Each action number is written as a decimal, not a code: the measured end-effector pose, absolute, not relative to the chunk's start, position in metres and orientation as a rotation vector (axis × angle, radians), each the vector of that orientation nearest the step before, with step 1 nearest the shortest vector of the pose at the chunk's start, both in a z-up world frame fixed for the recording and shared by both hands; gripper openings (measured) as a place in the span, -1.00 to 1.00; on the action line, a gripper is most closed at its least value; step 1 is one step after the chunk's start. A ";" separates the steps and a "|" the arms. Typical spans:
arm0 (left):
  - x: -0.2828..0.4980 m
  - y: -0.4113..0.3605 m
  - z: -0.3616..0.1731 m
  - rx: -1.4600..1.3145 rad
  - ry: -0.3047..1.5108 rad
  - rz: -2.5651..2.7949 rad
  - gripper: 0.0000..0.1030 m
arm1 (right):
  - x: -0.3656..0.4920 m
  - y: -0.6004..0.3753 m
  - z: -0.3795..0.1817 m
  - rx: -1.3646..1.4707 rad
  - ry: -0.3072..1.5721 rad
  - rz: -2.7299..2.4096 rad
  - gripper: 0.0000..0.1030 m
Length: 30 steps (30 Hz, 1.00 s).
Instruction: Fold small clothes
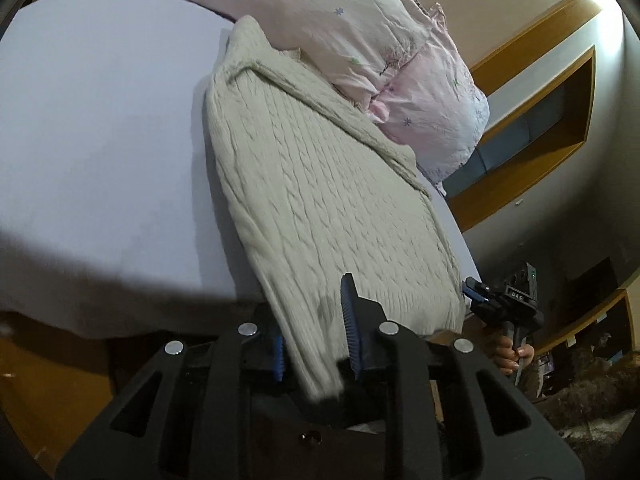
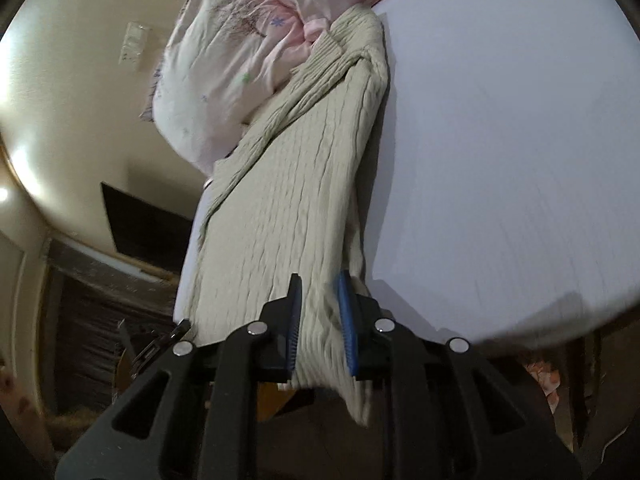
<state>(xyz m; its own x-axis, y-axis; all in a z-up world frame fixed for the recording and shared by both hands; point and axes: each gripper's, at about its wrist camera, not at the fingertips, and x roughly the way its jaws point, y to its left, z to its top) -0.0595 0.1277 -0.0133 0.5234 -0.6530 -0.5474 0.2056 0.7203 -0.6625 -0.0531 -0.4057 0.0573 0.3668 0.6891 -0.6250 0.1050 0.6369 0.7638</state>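
Your left tool (image 1: pixel 316 340) and right tool (image 2: pixel 320 328) each pinch a near hem corner of the beige cable-knit sweater (image 1: pixel 320 200), which stretches from the fingers across the pale lilac bed sheet (image 1: pixel 100 140) to the pink floral pillow (image 1: pixel 360 40) at the far end.

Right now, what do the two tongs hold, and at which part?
Both hold the knitted sweater by its near hem: the left tongs at one corner, the right tongs at the other.
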 end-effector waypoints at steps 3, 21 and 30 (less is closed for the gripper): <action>-0.059 0.120 -0.015 -0.544 0.915 -0.549 -0.87 | -0.048 -0.394 0.055 0.745 1.225 0.437 -0.93; 0.225 0.120 0.037 -0.502 0.794 -0.229 -0.89 | 0.215 -0.437 0.045 1.044 0.958 0.267 -0.92; 0.221 0.119 0.026 -0.516 0.796 -0.292 -0.89 | 0.180 -0.327 0.086 0.355 1.181 0.599 0.11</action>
